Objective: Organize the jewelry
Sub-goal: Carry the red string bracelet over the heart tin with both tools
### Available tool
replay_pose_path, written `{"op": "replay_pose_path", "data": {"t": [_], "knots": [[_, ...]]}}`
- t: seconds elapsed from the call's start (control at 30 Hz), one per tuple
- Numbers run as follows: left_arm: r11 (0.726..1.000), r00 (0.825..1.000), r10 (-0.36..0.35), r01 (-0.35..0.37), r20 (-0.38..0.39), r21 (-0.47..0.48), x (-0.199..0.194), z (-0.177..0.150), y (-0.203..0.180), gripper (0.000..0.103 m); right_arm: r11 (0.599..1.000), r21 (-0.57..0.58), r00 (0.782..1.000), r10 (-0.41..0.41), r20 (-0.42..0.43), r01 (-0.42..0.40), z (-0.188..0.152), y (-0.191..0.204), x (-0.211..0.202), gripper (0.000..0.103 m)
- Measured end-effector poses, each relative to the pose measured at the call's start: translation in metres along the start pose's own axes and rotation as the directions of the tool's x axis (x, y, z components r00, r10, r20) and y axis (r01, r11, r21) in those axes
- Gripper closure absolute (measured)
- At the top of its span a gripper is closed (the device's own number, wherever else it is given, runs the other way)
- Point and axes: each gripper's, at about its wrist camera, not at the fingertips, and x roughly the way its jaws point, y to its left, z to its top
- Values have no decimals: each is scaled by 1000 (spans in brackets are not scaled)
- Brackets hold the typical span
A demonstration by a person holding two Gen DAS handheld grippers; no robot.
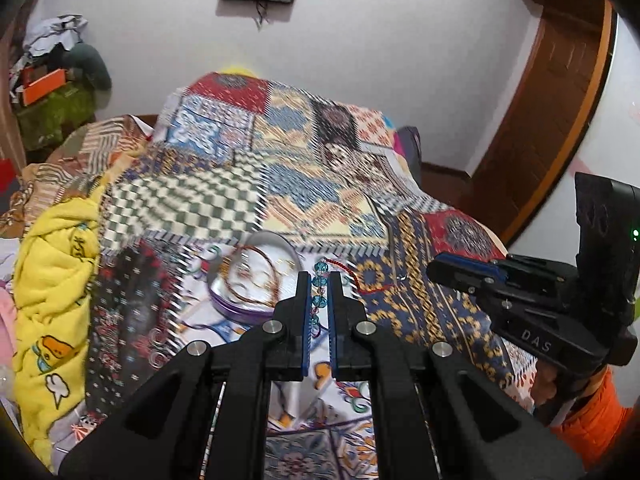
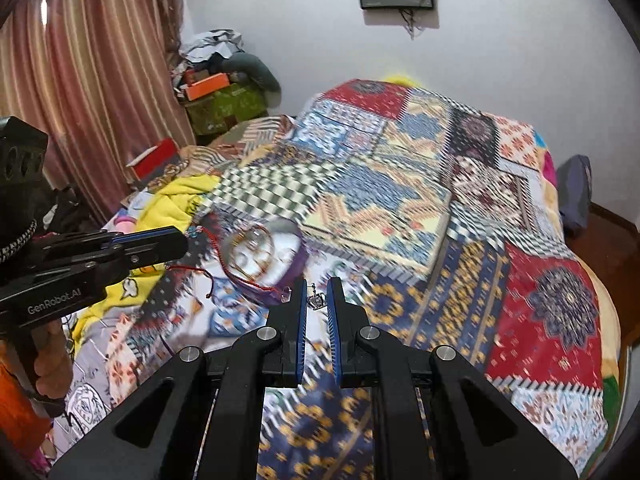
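On the patchwork bedspread (image 2: 400,208) I see the round tin (image 1: 256,280); my left tool (image 1: 319,280) pinches a teal bead strand (image 1: 320,284), right tool (image 2: 317,292) narrow around a silver charm (image 2: 317,300). White wall (image 2: 500,60) behind.

1. The left tool (image 1: 319,280) is matte black plastic with blue-edged finger pads and round silver screws along its linkage arms.
2. The right tool (image 2: 317,286) matches it; seen from the left camera, its side reads "DAS".
3. The left tool's side reads "GenRobot.AI".
4. The sleeve (image 1: 596,416) is orange, possibly quilted.
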Motion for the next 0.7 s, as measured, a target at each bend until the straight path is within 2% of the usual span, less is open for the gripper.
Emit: {"op": "replay_pose_path", "data": {"t": [0.33, 0.7], "knots": [[996, 999, 26, -22, 46, -82, 3, 15, 43, 98, 998, -30, 999, 48, 4, -48, 21, 29, 31, 94], [985, 999, -30, 32, 13, -172, 46, 27, 70, 98, 996, -42, 997, 71, -40, -72, 31, 37, 71, 94]]}}
